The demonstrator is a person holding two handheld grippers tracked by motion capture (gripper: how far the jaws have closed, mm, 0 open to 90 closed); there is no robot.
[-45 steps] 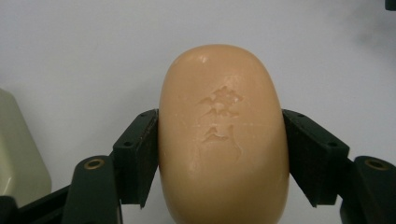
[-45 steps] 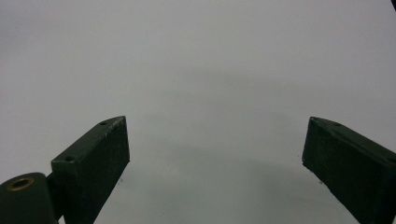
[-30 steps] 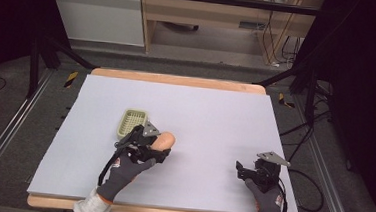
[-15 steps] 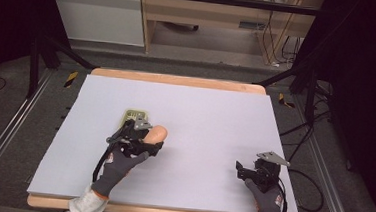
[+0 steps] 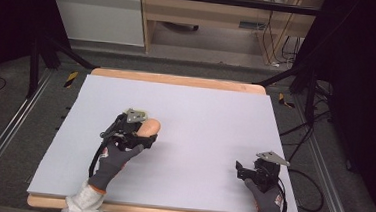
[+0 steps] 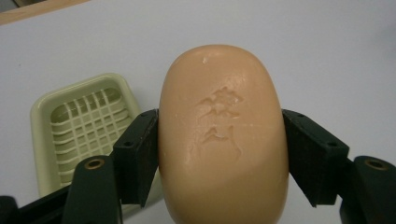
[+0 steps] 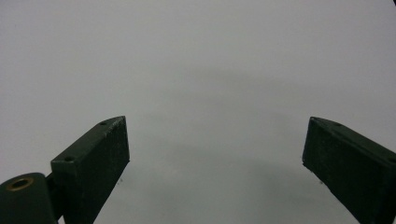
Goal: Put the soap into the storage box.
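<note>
In the left gripper view, a bar of soap (image 6: 223, 135) is seen nearest, clamped between the two black jaws of the left hand-held gripper (image 6: 219, 154). One flat jaw is pressed on each long side of the bar. The soap is peach-coloured, oval and smooth, with a slightly waxy surface. Two raised marks are stamped in its top face; they look like characters, but they cannot be read. A little farther, at the left of the bar and partly hidden by one jaw, a soap dish (image 6: 81, 135) is seen. It is made of pale yellow-green plastic, rectangular with rounded corners, and its bottom is a grid of thin ribs. It lies on the matte light grey surface of the desk (image 6: 327, 56). Whether the soap is touching the dish cannot be told.

In the right gripper view, the jaws of the right hand-held gripper (image 7: 215, 154) are held wide apart, and nothing is between them except the plain grey desk surface.

In the high view, the right hand-held gripper (image 5: 254, 172) is found near the front right corner of the desk, well apart from the soap. The left hand-held gripper (image 5: 141, 133) with the soap (image 5: 148, 128) is found left of the middle. A wooden edge is seen around the grey desk (image 5: 178, 80).
</note>
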